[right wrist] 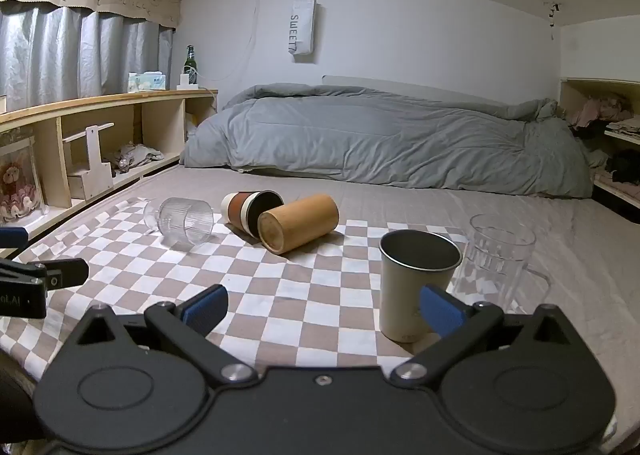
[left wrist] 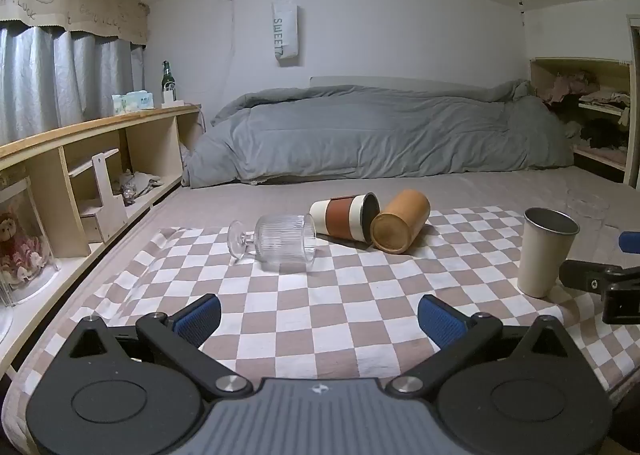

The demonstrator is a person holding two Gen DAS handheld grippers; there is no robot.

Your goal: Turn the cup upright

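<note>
Altogether five cups show on the bed: three lie on their sides and two stand upright. On the checkered cloth (left wrist: 304, 295), at mid-frame, lie one ribbed stemmed glass (left wrist: 276, 243), one cream cup with a rust band (left wrist: 346, 217) and one wooden cup (left wrist: 400, 221); the last two are touching. One cream metal cup (right wrist: 416, 287) stands at the right of the frame, with one clear glass mug (right wrist: 500, 255) just beside it, off the cloth's edge. The left gripper (left wrist: 318, 317) has its blue fingers (left wrist: 198, 317) spread wide, holding nothing. The right gripper (right wrist: 324, 309) is likewise wide and empty, one finger in front of the metal cup.
</note>
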